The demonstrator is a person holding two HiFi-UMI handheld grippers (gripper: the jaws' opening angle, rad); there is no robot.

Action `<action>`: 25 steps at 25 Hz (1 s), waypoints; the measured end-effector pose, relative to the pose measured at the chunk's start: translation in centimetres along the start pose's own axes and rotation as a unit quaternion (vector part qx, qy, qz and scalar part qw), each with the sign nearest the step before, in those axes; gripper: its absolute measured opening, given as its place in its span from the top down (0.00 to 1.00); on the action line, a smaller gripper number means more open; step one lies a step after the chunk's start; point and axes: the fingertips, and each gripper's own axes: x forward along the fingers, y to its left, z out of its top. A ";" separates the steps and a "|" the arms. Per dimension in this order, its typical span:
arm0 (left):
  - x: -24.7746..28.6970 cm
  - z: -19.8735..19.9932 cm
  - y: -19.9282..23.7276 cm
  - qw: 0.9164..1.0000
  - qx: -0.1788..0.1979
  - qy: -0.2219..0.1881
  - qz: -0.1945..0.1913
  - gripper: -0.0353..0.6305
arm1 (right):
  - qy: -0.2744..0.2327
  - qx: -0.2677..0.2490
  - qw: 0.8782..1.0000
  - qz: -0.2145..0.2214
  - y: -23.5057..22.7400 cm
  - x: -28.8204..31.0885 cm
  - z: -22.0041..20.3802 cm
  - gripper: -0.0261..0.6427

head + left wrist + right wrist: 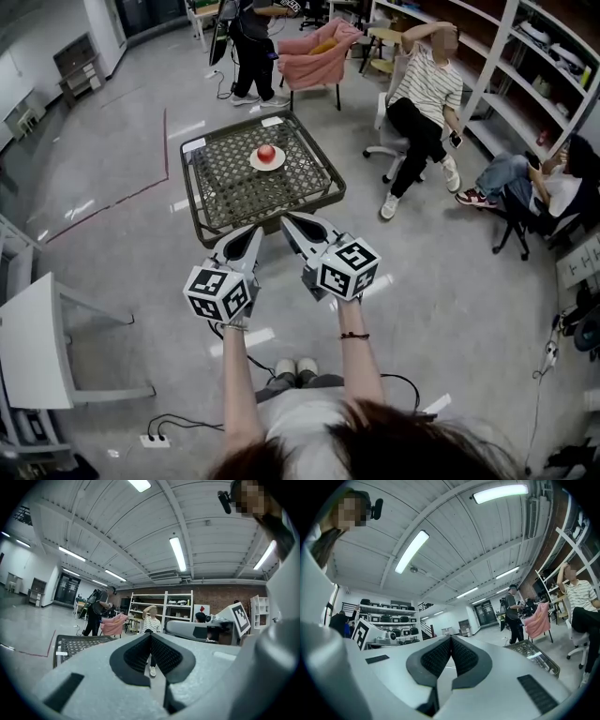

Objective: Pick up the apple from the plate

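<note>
In the head view a red apple [266, 153] sits on a small white plate [267, 161] slightly beyond the middle of a low bench [225, 192] with a dark woven top and a dark frame, which stands on the grey floor [122, 141]. The apple lies at 12 o'clock from the person's two outstretched arms, well apart from both grippers. The left gripper [251, 232] and the right gripper [287, 220] are held side by side near the bench's near edge at its 6 o'clock side, with their tips just over that edge. Each carries its marker cube at the back, the left cube [220, 292] and the right cube [349, 270]. The left gripper view shows its jaws together, the ribbed dark pads meeting at the tips. The right gripper view shows the same, with jaws together and pads touching at the front. Around the bench, a person in a striped shirt [427, 84] sits on a chair at 2 o'clock. A standing person in black [251, 47] is at 12 o'clock beside a pink cloth [314, 56] draped over a chair. White shelving [525, 75] runs along the wall at 2 o'clock.
</note>
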 end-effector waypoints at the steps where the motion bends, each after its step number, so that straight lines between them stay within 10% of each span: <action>1: 0.1 -0.1 -0.2 1.000 -0.001 -0.001 0.000 0.93 | 0.000 0.000 1.000 0.002 0.0 -0.2 0.0 0.95; 25: 2.6 -2.5 4.3 0.999 -0.033 0.017 0.015 0.93 | 0.015 0.039 0.999 0.021 -3.7 4.0 -2.3 0.95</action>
